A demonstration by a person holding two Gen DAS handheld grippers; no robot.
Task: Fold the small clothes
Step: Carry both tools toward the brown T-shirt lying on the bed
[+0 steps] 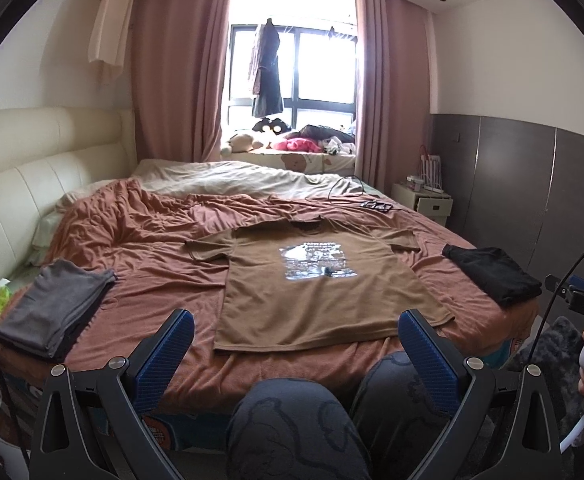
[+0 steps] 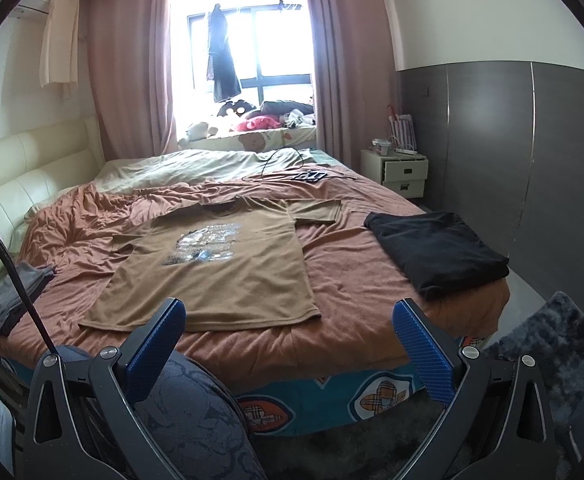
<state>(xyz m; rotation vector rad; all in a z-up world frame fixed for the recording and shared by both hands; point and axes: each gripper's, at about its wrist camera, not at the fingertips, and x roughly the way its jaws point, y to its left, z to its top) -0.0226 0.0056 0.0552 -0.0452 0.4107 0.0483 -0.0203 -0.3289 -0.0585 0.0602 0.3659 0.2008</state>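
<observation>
- The bed [image 1: 164,264], under a rumpled rust-coloured cover, fills most of both views; everything below is placed against it.
- A brown T-shirt [image 1: 312,292] lies spread flat, print side up, in the middle of the bed, its hem at the near edge and its collar pointing toward the window end. Both sleeves are out to the sides.
- A folded black garment [image 2: 436,252] rests on the bed's right side near the edge, apart from the T-shirt.
- A folded grey stack [image 1: 56,312] sits at the bed's near left corner, also clear of the T-shirt.
- The person's knees [image 1: 288,424], in dark patterned trousers, are just short of the bed's near edge.
- The left gripper [image 1: 296,348] is held above the knees at the near edge of the bed, its blue-padded fingers [image 1: 172,344] wide apart with nothing between them, framing the T-shirt's hem.
- The right gripper [image 2: 288,340] hovers off the bed's near edge toward the right, fingers [image 2: 424,344] likewise spread wide and empty.
- A small dark device with a cable [image 2: 312,175] lies on the far part of the bed, beyond the T-shirt's collar.
</observation>
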